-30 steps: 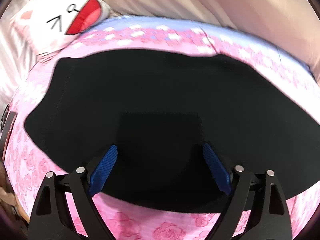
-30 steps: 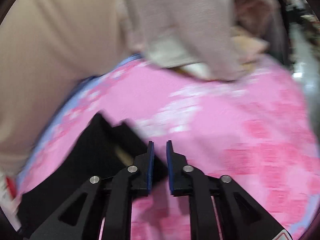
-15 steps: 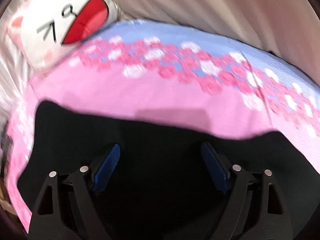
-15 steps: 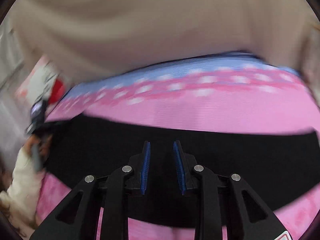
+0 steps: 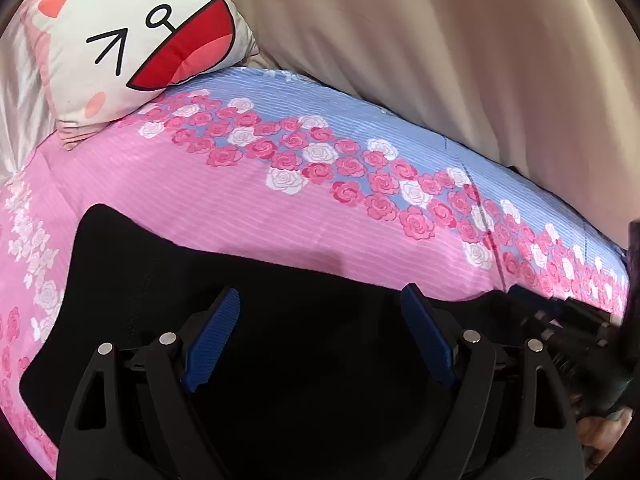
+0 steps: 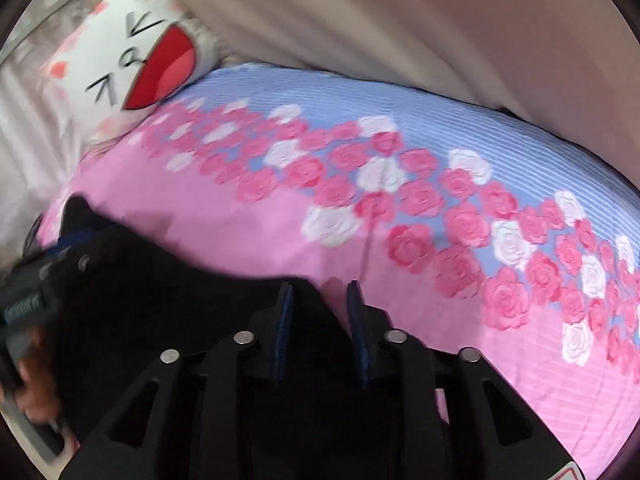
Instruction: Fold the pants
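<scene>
While the black pants (image 5: 280, 360) lay spread across the lower half of both wrist views on the rose-patterned bed (image 5: 248, 200), neither pair of tongs had hold of them. The left tongs (image 5: 320, 336) stood wide apart, both blue pads (image 5: 212, 340) clear in view above the dark cloth with nothing pinched between them. That spread suits a reach for a broad bite of fabric, and the position over the middle of the garment suggests, in my judgement, readiness for the next fold rather than a carry.

The right tongs (image 6: 320, 320) showed a narrow gap, with pink bedding and the pants' upper edge visible through it; no cloth was clamped. Over the last second that gap had widened a little. Its tips sat at the garment's far edge, at centre frame, which I judge to be the spot for picking up a hem or waistband, though blur prevents telling which end of the pants this was.

Each view caught the opposite tool at its margin: the right tongs at the lower right of the left view, the left tongs at the left edge of the right view, with a hand (image 6: 32, 392) blurred below it. A cat-face cushion (image 5: 136, 40) rested at the upper left, well apart from the pants and unlikely to interfere. Beige drapery (image 5: 440, 60) closed off the top.
</scene>
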